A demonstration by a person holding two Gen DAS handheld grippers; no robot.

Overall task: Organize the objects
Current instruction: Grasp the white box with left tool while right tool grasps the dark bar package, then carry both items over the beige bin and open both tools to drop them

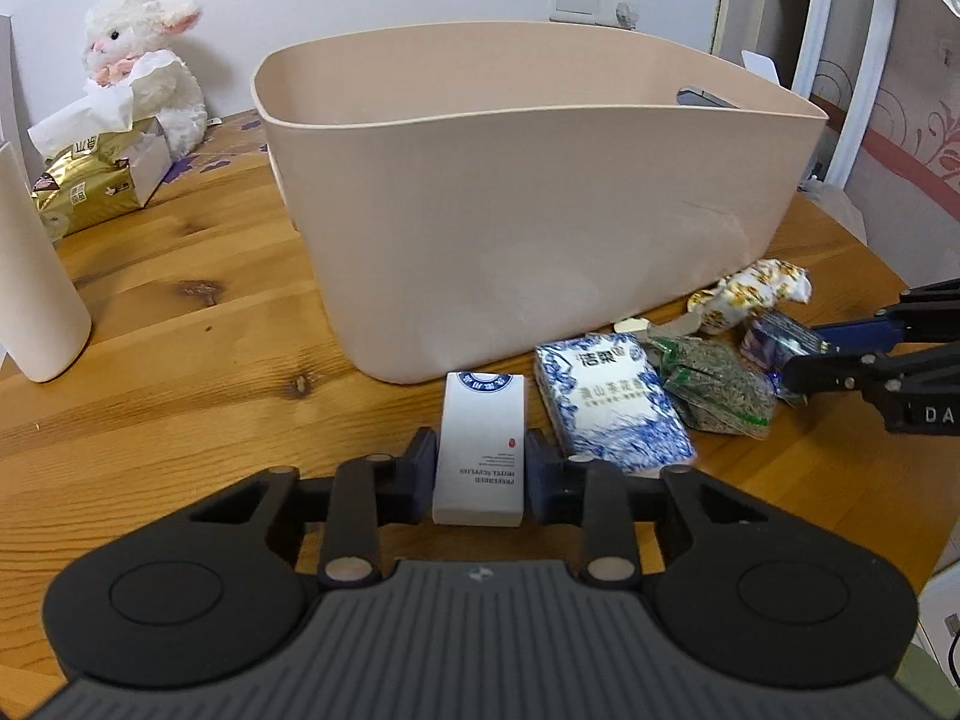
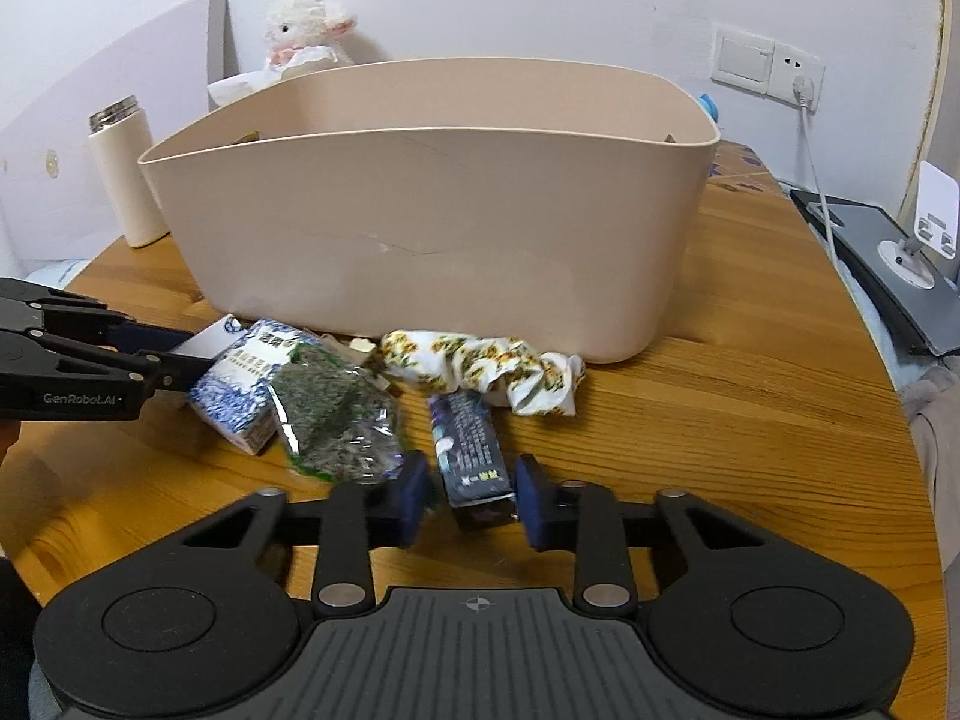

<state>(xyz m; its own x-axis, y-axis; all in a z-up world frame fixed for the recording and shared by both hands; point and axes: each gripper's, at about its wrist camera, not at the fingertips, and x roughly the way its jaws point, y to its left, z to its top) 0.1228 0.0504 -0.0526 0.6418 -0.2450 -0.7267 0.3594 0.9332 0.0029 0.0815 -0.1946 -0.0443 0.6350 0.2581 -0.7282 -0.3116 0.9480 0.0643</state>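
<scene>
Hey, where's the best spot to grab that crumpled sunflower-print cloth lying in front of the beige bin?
Probably take the crumpled sunflower-print cloth at its narrower middle, coming down from above with the fingers across its short width. It lies long and low along the beige plastic bin, so the bin wall blocks any approach from behind.

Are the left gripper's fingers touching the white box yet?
Touching. In the left wrist view both fingers of the left gripper press flush against the sides of the white box, with no gap visible on either side.
</scene>
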